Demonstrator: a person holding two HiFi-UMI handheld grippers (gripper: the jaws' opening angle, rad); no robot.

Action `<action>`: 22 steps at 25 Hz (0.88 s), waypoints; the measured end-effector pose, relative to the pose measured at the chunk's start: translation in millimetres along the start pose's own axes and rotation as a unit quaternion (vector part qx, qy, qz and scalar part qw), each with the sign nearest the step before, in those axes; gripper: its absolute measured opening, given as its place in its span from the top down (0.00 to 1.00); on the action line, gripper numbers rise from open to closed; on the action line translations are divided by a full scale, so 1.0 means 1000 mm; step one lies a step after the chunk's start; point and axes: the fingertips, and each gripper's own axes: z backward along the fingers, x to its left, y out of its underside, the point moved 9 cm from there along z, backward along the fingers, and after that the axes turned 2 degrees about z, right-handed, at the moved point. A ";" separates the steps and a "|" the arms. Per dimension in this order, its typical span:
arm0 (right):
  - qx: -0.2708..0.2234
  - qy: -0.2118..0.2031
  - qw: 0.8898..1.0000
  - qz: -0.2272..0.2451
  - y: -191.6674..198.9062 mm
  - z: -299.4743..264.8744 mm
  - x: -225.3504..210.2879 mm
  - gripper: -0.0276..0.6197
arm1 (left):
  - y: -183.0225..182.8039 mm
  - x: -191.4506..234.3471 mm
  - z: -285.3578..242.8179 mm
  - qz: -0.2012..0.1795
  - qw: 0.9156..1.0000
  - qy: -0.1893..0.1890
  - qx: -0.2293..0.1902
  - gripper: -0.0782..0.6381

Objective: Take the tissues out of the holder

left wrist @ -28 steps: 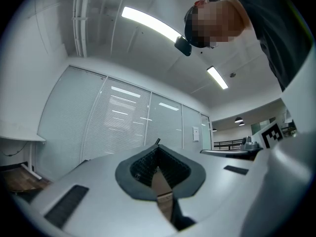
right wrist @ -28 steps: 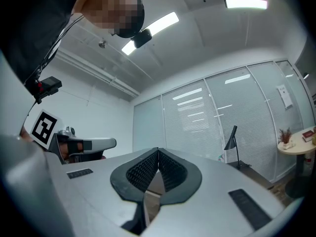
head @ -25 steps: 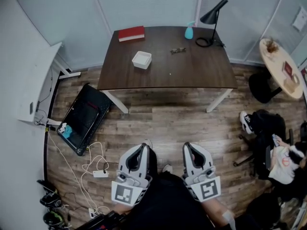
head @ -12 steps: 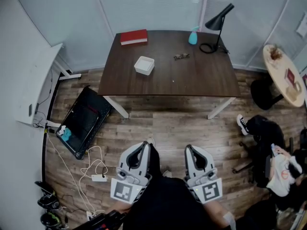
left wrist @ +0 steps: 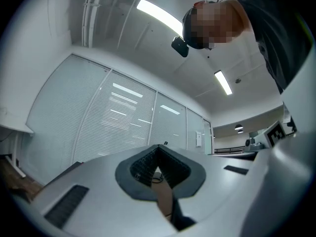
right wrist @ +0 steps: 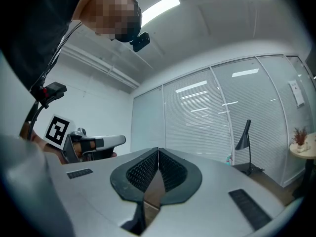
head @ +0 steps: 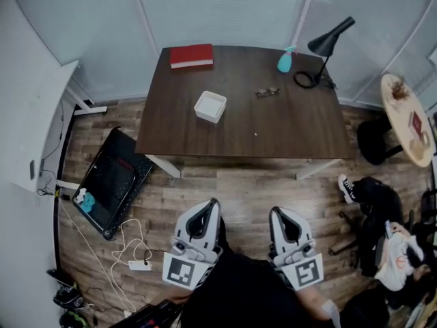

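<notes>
White tissue holder (head: 209,106) far from left hand-held gripper (head: 214,203), right hand-held gripper (head: 276,212).

Smooth, matt dark wood table (head: 287,128); grained wood-plank floor (head: 239,183); right claw (right wrist: 158,150) matt grey plastic.

Left gripper (head: 210,205): held low in front of the torso (head: 239,296), tip pointing forward and tilted up, jaws closed tip to tip, nothing between | right gripper (head: 276,212): just beside it, parallel, same pose, jaws pressed together, empty | marker cubes (head: 183,272) nearest the body | the two grippers apart, not touching
</notes>
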 end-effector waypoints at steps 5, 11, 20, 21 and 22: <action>-0.003 -0.002 1.000 0.017 0.000 -0.077 -0.018 0.94 | 0.002 0.044 -0.042 0.019 1.000 0.003 0.007 0.90; -0.023 -0.004 1.000 -0.005 -0.012 -0.150 -0.034 0.94 | 0.003 0.090 -0.080 0.038 0.999 -0.005 0.018 0.90; 0.003 0.002 1.000 -0.006 0.001 -0.213 -0.043 0.95 | -0.004 0.144 -0.123 0.042 0.999 0.009 0.021 0.90; 0.005 -0.002 1.000 -0.006 0.001 -0.219 -0.045 0.94 | -0.003 0.148 -0.126 0.043 0.999 0.006 0.019 0.90; 0.006 -0.005 1.000 -0.005 0.001 -0.225 -0.046 0.94 | -0.003 0.153 -0.130 0.044 0.999 0.002 0.017 0.90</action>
